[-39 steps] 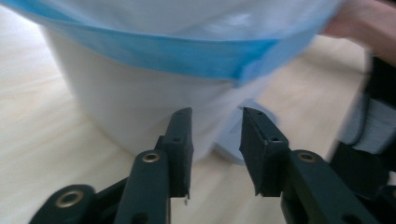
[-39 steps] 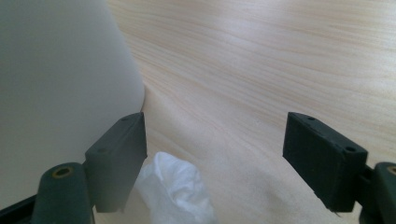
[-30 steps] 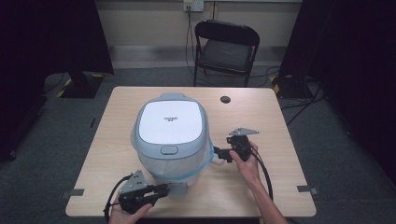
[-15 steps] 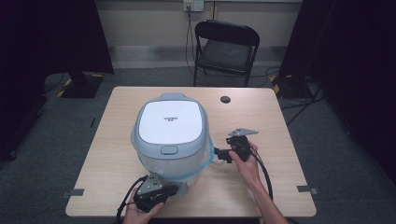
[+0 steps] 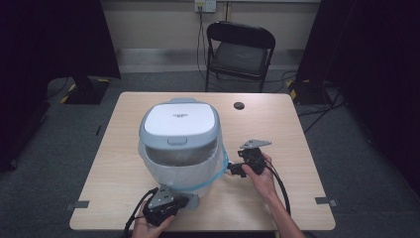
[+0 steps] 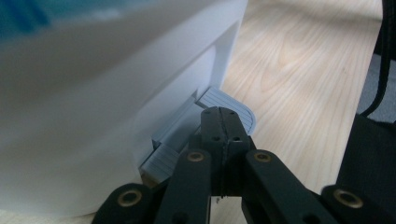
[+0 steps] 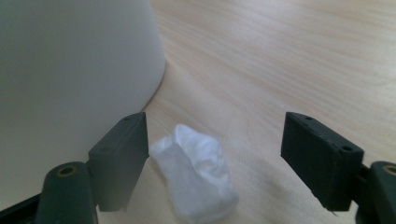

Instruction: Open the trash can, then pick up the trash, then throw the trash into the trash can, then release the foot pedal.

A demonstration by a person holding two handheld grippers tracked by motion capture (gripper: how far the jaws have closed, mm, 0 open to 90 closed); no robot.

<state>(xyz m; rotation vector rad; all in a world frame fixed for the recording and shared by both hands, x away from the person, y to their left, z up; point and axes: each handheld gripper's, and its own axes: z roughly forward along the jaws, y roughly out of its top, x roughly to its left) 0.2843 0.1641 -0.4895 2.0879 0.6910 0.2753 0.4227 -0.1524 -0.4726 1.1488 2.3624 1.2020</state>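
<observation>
A white pedal bin (image 5: 179,119) stands mid-table, lined with a clear bag that has a blue drawstring (image 5: 208,184). Its lid is tilted up at the front, showing a dark gap. At the bin's near foot my left gripper (image 5: 185,201) is shut with nothing between its jaws. Its tips (image 6: 223,114) rest on the grey ribbed pedal (image 6: 229,105). My right gripper (image 5: 232,169) sits low at the bin's right side, open. A crumpled white tissue (image 7: 196,172) lies on the table between its jaws (image 7: 215,140). They have just been closing a little, and the pads do not press it.
A small black round thing (image 5: 239,105) lies near the table's far edge (image 5: 203,92). A black folding chair (image 5: 240,49) stands behind the table. Bare wood stretches to the right of the right hand and to the left of the bin.
My left gripper moved right and down to the bin's pedal and shut its jaws. The lid's front has lifted. The right hand stayed where it was.
</observation>
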